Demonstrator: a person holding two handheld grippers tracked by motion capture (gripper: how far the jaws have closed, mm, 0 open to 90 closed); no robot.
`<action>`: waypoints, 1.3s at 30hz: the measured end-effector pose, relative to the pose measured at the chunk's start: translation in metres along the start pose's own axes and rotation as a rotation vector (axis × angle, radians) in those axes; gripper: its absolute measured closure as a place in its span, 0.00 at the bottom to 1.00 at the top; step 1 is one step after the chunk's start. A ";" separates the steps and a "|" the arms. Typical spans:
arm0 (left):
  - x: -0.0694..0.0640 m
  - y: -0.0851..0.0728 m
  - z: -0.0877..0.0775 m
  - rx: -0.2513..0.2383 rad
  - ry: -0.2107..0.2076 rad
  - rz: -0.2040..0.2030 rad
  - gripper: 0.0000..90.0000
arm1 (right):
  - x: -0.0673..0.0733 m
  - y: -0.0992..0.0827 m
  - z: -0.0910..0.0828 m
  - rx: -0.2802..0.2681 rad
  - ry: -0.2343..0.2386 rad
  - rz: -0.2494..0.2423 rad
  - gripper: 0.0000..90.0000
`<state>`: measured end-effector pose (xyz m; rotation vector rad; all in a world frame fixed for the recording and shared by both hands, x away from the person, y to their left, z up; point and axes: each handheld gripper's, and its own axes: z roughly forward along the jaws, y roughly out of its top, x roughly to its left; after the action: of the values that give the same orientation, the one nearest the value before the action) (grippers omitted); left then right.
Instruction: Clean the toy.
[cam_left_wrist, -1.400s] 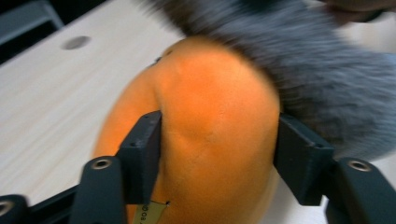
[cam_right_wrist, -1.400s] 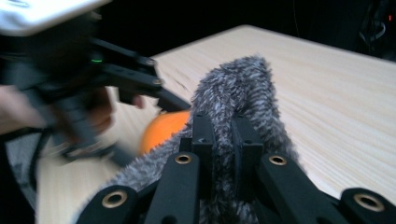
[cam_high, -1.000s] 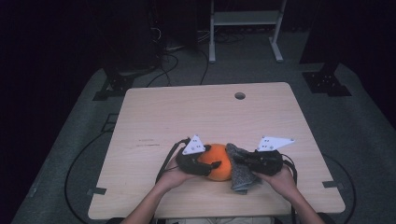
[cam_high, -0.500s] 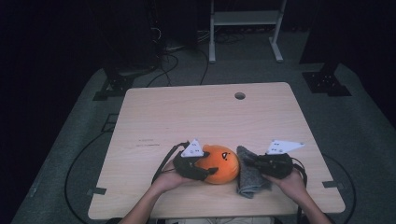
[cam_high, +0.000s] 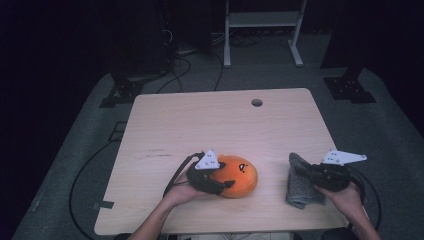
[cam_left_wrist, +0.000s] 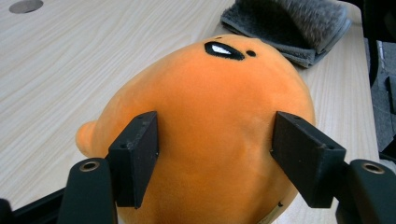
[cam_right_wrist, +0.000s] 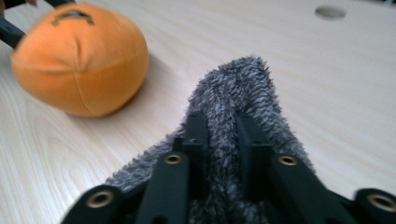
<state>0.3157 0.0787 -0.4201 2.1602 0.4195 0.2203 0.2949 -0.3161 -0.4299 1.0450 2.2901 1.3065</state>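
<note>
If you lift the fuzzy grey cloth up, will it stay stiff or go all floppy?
Probably floppy: the grey cloth already folds and droops over the right gripper. It looks light and fluffy, so it likely won't slip or roll on the table.

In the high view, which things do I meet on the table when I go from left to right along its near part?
left gripper → orange plush toy → grey cloth → right gripper, with a fold of the cloth between its jaws.
</note>
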 end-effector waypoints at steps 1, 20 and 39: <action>0.000 0.000 0.000 -0.003 -0.001 0.002 0.34 | -0.001 -0.002 0.002 -0.006 0.003 0.011 0.74; 0.008 0.025 0.009 -0.041 -0.010 0.086 0.18 | 0.003 0.005 0.011 -0.084 0.058 0.024 0.58; 0.037 0.031 0.017 0.033 0.130 0.011 0.51 | 0.009 0.011 0.014 -0.124 0.085 0.011 0.56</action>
<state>0.3625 0.0628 -0.4045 2.1878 0.4883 0.3638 0.3021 -0.2977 -0.4273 0.9798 2.2335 1.5037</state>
